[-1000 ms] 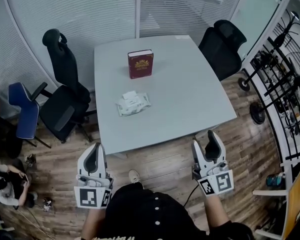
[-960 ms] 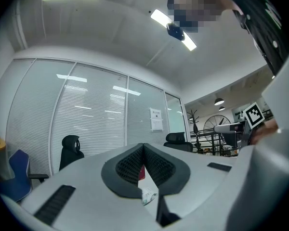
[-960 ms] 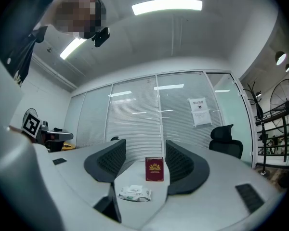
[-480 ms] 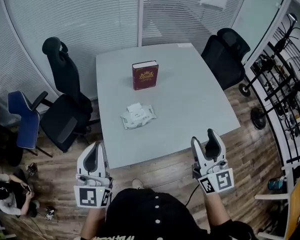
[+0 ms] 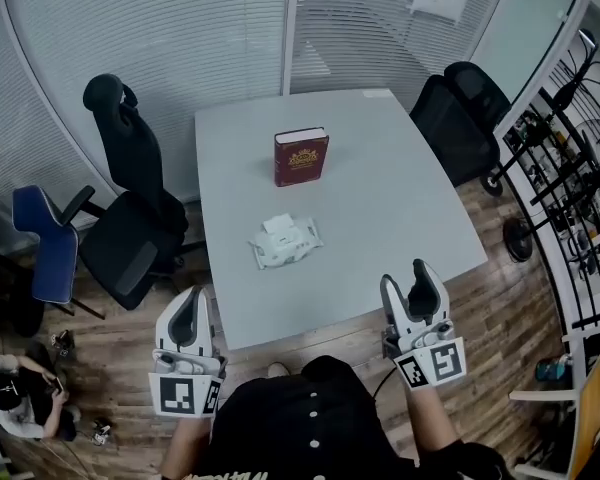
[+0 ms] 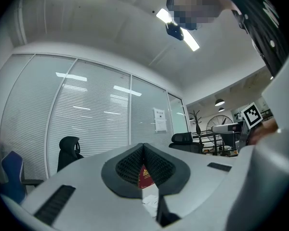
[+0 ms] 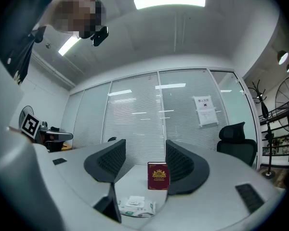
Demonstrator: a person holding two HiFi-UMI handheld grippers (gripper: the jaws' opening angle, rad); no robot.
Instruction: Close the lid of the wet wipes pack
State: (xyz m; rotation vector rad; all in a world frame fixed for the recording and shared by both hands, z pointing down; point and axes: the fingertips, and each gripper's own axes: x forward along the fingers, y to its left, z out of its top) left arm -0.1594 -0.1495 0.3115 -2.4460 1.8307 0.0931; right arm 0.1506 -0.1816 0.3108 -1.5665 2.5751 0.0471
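Observation:
The wet wipes pack (image 5: 285,241) lies flat near the middle of the grey table (image 5: 380,208), its white flap lid (image 5: 277,224) lifted at the far end. Behind it a dark red book (image 5: 301,156) stands upright. Both grippers hang off the table's near edge, well short of the pack. My left gripper (image 5: 187,305) is shut and empty; between its closed pads in the left gripper view I glimpse the book (image 6: 145,177) and the pack (image 6: 150,203). My right gripper (image 5: 414,280) is open and empty, and its own view frames the pack (image 7: 135,207) and the book (image 7: 158,176).
Black office chairs stand at the table's left (image 5: 130,203) and far right (image 5: 460,118), with a blue chair (image 5: 40,243) further left. A person sits on the floor at lower left (image 5: 15,398). Bicycles and a rack (image 5: 570,168) line the right wall; blinds close the back.
The table, pack and book have shifted down and nearer in the head view as both grippers came closer to the table's edge. Neither gripper's jaws have changed.

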